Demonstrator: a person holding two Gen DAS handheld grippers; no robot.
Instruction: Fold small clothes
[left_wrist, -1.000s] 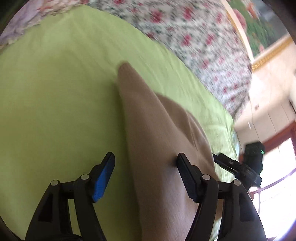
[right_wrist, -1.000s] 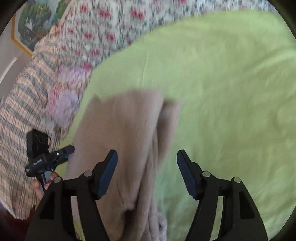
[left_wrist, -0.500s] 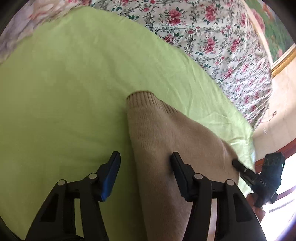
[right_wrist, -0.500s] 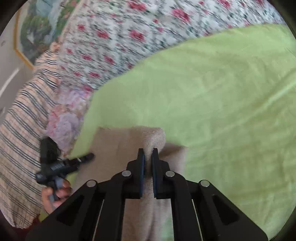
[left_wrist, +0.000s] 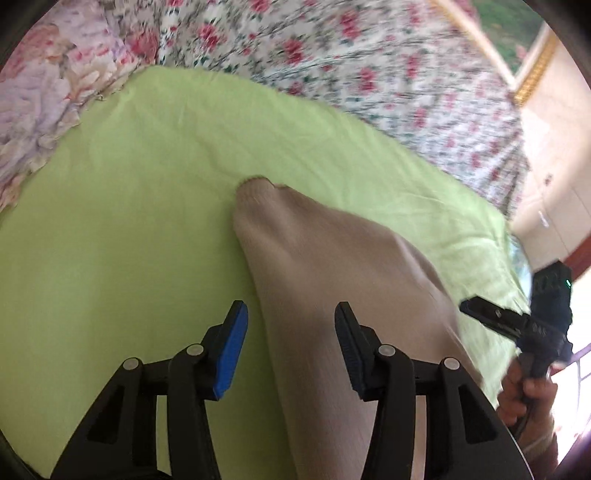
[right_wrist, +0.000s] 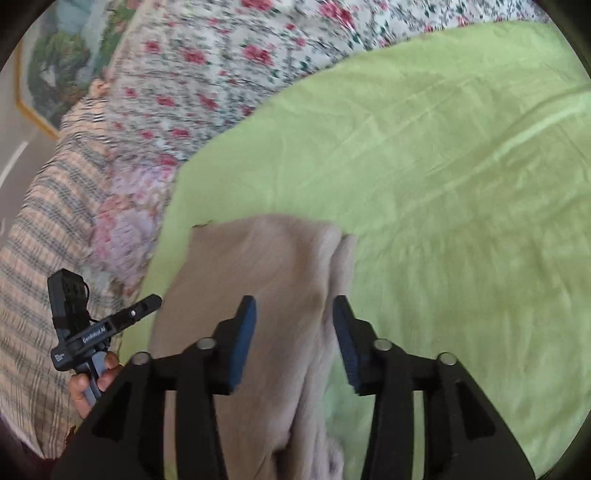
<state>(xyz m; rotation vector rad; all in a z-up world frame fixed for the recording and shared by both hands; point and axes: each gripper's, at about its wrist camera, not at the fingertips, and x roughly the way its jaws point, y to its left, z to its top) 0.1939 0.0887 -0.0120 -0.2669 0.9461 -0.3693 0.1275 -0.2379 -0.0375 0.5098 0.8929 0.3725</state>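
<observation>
A beige knit garment (left_wrist: 332, 280) lies on the light green sheet (left_wrist: 129, 221), with a folded edge pointing to the far side. It also shows in the right wrist view (right_wrist: 258, 280) as a flat folded piece with a doubled right edge. My left gripper (left_wrist: 291, 332) is open above the garment's left edge and holds nothing. My right gripper (right_wrist: 293, 325) is open above the garment's right part and holds nothing. The other hand-held gripper shows at the right edge of the left wrist view (left_wrist: 524, 325) and at the left of the right wrist view (right_wrist: 92, 325).
A floral quilt (left_wrist: 369, 74) lies beyond the green sheet (right_wrist: 443, 184). A checked blanket (right_wrist: 37, 295) and a pale floral pillow (right_wrist: 122, 229) lie at the left of the right wrist view. A framed picture (right_wrist: 48, 74) hangs on the wall.
My right gripper was shut on the garment's folded edge half a second ago and has opened and let it go. Both views have drawn back a little from the garment.
</observation>
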